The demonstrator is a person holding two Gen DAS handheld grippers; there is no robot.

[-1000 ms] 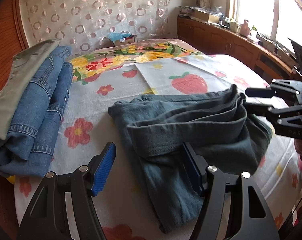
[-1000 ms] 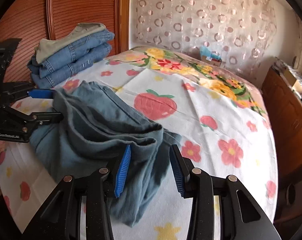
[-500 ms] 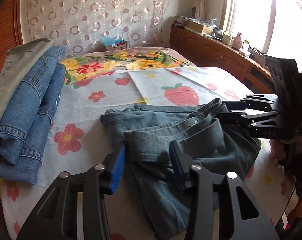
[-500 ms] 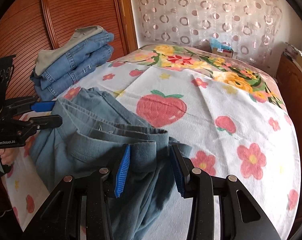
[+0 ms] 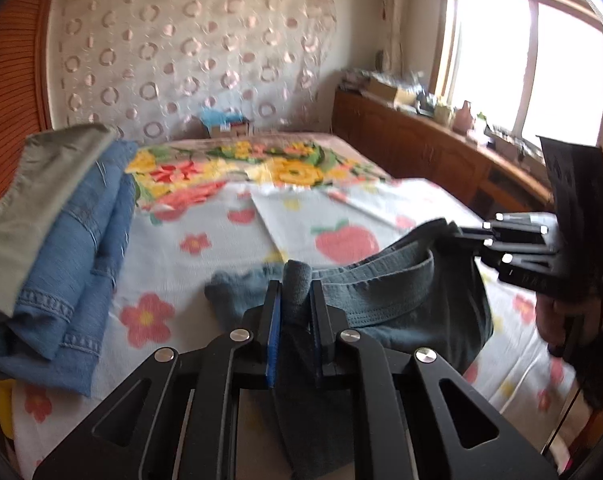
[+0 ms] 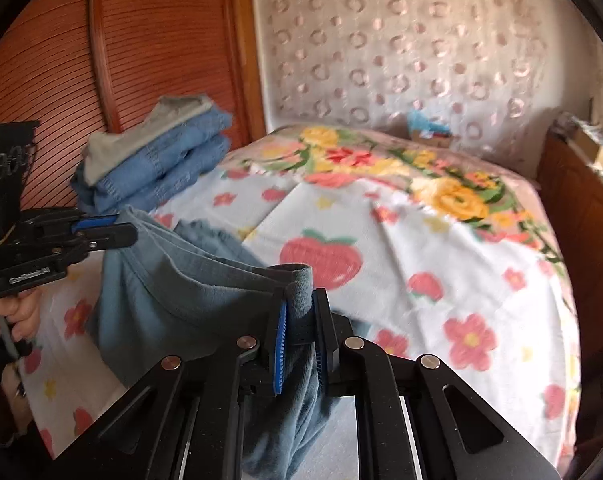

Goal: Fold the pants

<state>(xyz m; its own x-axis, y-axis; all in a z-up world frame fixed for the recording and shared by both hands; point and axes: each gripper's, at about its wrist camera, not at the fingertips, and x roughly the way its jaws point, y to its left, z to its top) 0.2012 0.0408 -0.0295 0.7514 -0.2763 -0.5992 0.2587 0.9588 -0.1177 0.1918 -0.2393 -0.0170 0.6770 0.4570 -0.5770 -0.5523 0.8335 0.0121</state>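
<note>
Grey-blue pants (image 5: pixel 401 292) hang bunched over the flowered bed sheet (image 5: pixel 205 264), the waistband stretched between both grippers. In the left wrist view my left gripper (image 5: pixel 295 292) has one end of the waistband pinched between its pads, jaws closing. My right gripper (image 5: pixel 461 236) grips the other end at the right. In the right wrist view my right gripper (image 6: pixel 301 300) has a fold of the pants (image 6: pixel 173 300) pressed between its blue pads, jaws closing. My left gripper (image 6: pixel 121 230) holds the far end, and the legs droop below.
A stack of folded jeans (image 5: pixel 85 240) with a grey garment on top lies by the wooden panel (image 6: pixel 61 80) at the bed's left. A wooden cabinet (image 5: pixel 421 148) with clutter runs under the window. A small box (image 5: pixel 225 126) sits at the bed's far end.
Both grippers have gone from open around the waistband to shut on it. The left one has risen, and the waistband has come up off the sheet.
</note>
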